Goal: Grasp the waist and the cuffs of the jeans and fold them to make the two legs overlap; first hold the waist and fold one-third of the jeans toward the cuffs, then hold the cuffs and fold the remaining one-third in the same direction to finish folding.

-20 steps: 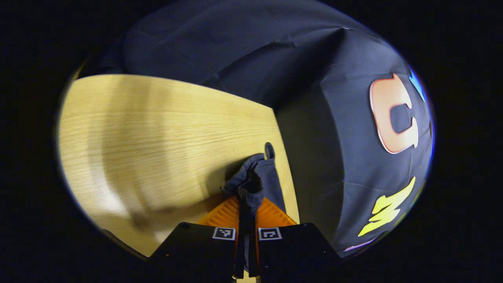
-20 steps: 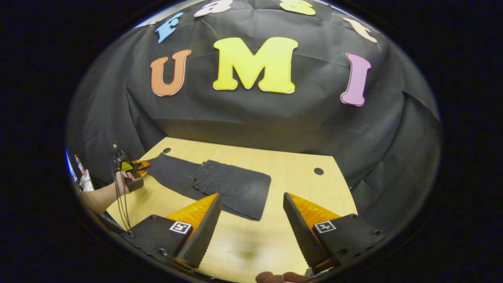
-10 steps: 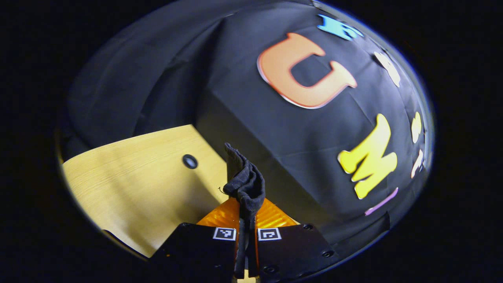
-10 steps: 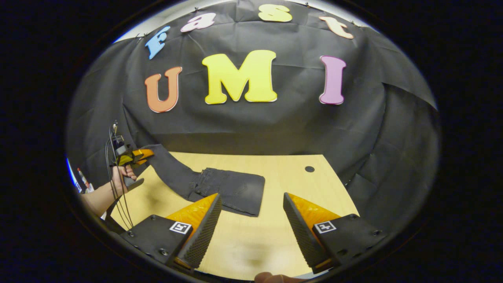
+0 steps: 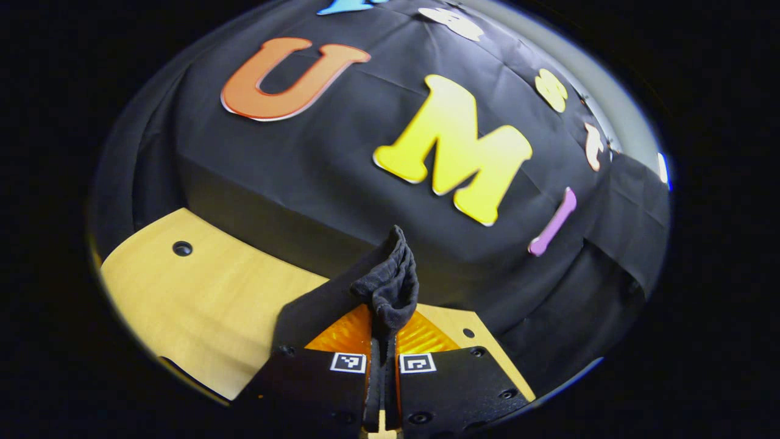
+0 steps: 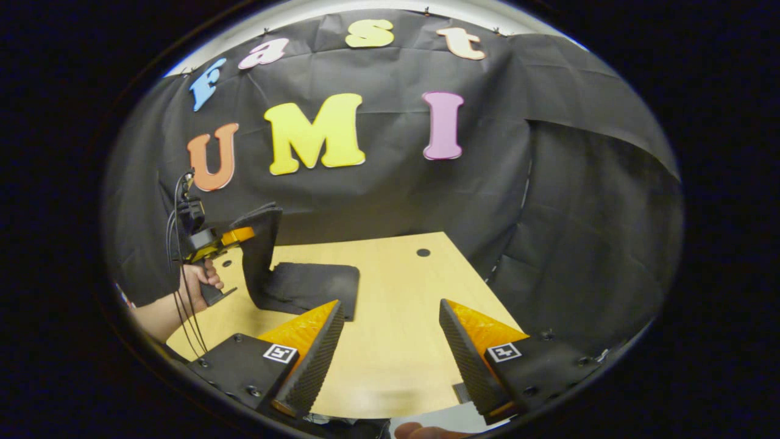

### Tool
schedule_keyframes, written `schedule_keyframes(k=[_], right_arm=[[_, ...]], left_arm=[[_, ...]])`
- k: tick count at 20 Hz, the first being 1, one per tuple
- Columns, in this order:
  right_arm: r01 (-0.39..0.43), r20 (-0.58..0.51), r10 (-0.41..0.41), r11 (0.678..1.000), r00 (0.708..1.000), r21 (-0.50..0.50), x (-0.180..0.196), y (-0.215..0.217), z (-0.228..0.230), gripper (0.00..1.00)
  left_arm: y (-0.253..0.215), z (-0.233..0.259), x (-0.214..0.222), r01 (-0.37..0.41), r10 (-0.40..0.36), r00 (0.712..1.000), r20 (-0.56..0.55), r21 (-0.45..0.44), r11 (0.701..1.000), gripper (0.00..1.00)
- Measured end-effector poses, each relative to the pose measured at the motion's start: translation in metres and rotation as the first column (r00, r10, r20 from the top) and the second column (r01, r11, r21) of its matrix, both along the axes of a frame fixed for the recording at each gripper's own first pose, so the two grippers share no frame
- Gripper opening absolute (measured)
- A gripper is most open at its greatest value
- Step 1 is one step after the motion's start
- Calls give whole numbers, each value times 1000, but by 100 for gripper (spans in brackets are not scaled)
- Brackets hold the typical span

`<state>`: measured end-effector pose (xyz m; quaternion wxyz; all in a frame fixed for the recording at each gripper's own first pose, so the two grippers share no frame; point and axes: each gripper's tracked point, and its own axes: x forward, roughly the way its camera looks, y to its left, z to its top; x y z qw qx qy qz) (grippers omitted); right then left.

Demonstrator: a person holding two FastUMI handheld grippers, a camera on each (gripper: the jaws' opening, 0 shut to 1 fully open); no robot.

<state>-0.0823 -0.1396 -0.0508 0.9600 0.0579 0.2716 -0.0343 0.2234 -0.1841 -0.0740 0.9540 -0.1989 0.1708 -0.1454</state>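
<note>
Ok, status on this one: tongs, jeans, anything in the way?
Left tongs shut on the cuffs, lifted above the table. Right tongs open, holding nothing. Jeans partly folded, leg raised. Nothing in the way.

Black jeans (image 6: 304, 283) (table (image 6: 396, 341) pale wood-grain).

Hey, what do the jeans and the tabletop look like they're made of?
Jeans: dark, matte woven fabric, likely denim; the end pinched in the left tongs bunches into soft wrinkles and the lifted part drapes limply.
Tabletop: pale wood or wood-look laminate, smooth with a slight sheen; fine grain lines show, so which one is unclear.
</note>
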Motion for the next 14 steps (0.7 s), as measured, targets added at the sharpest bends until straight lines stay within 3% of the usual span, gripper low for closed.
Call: schedule_keyframes(k=[7, 14], right_arm=[[44, -54, -46, 999, 997, -29, -8, -27, -16, 94], [22, -119, -25, 999, 993, -27, -4, -27, -38, 95]], left_arm=[[-90, -114, 0, 156, -137, 985, -106, 197, 968, 6], [-109, -194, 0, 112, -77, 959, -274, 114, 987, 8]])
